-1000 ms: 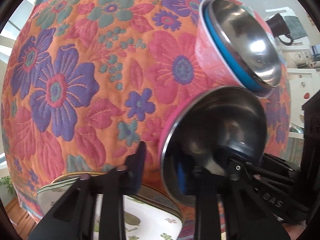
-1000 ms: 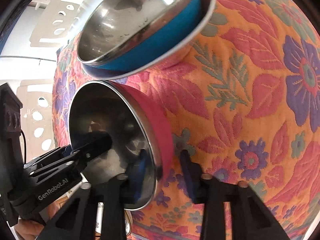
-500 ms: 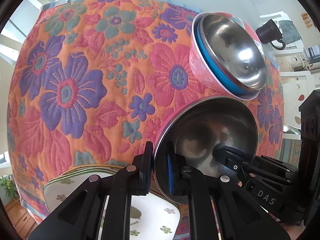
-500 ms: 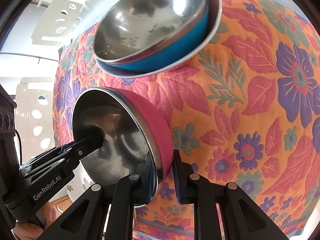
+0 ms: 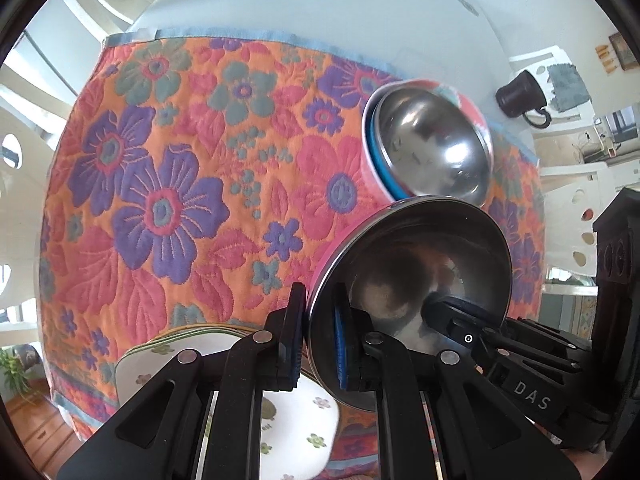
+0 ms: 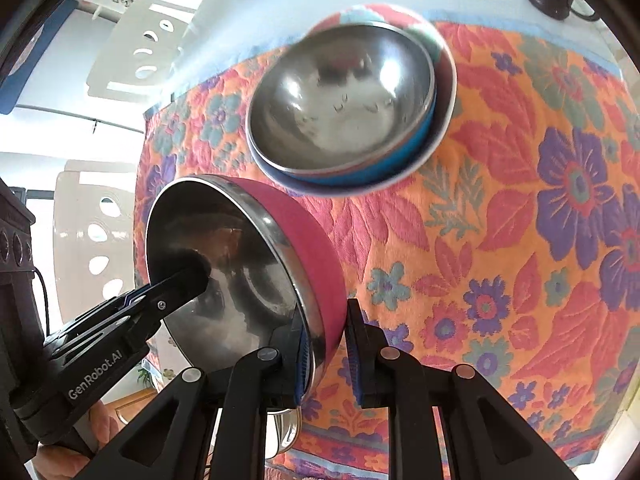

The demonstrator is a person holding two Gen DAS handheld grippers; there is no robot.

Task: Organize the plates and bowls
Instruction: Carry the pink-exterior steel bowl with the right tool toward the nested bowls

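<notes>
Hand-held grippers, both: left [image 5: 316,340] and right [image 6: 326,354] clamped on opposite rims of pink steel bowl [image 6: 256,268], held clear above floral cloth [image 6: 500,240]. Step: carrying. Next, likely: lower squarely into nested bowls [image 6: 344,108] beyond.

Bright daylight fills my views. Glare spots the steel bowls [image 5: 436,152], which look slightly blurred. Fisheye edges bend everything
</notes>
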